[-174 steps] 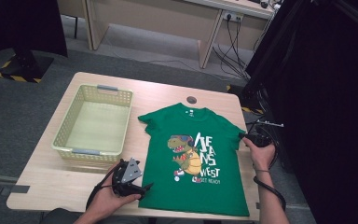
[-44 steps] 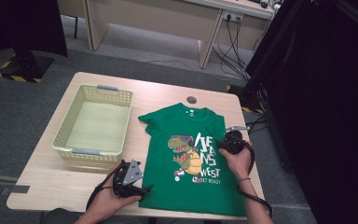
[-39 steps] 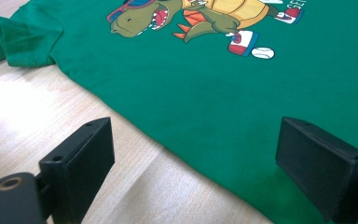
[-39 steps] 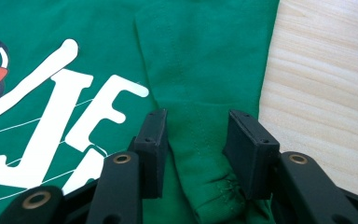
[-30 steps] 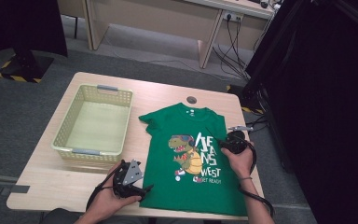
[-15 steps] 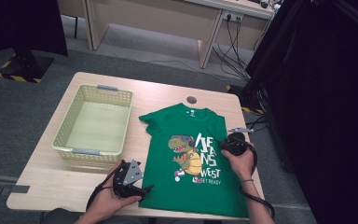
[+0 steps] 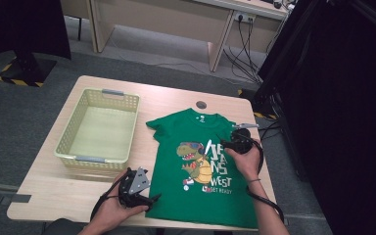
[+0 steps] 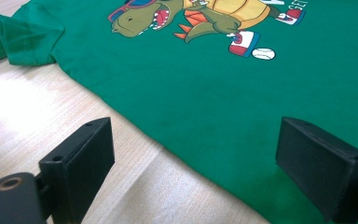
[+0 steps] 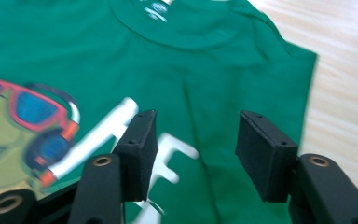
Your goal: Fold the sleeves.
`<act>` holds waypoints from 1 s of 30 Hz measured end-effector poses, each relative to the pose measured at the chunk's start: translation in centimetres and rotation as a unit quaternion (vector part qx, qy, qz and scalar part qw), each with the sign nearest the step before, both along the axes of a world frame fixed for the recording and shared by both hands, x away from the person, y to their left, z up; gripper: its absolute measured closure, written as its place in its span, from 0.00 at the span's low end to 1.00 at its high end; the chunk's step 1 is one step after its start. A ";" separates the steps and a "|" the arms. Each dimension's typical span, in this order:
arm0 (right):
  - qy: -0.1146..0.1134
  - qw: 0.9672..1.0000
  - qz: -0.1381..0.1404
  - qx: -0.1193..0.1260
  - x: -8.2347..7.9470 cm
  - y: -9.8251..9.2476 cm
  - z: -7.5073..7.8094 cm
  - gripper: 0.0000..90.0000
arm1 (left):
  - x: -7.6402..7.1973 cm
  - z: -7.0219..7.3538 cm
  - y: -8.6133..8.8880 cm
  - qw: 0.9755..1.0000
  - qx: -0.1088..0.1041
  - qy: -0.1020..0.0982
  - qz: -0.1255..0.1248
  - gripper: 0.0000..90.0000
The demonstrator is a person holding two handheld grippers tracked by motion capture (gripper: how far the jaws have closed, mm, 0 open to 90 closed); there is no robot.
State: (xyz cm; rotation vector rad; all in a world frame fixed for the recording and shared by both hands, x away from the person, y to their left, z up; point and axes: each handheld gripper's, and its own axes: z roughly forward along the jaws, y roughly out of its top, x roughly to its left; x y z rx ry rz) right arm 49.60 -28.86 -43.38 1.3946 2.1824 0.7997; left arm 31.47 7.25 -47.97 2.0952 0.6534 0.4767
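Basket [image 7: 99,128] holds nothing; T-shirt [image 7: 200,166] flat beside it. Left claw [image 8: 193,161] wide; right claw [image 9: 195,147] just opening, gripping nothing.

Left hand-held gripper [image 7: 136,188] rests low at the near edge, jaws spread wide; right hand-held gripper [image 7: 238,143], jaws just opening and holding nothing, hovers farther off.

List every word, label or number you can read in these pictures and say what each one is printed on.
"WEST": white print on the chest of the green dinosaur T-shirt, right of the cartoon dinosaur, in the high view.
"GET READY": small line under it on the same shirt, only barely legible.
The big white letters above "WEST" are partly covered by the right hand-held gripper, so they are unreadable.
The neck label is too blurred to read.
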 end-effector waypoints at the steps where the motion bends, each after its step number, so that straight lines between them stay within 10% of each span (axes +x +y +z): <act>1: 0.000 1.000 0.004 0.002 0.1 0.4 0.2 0.53 | 0.0 0.0 0.0 1.000 0.000 0.000 0.000 0.12; 30: -0.001 0.997 0.080 0.001 3.2 10.7 1.6 0.51 | 0.0 0.0 0.0 1.000 -0.004 0.001 0.000 0.12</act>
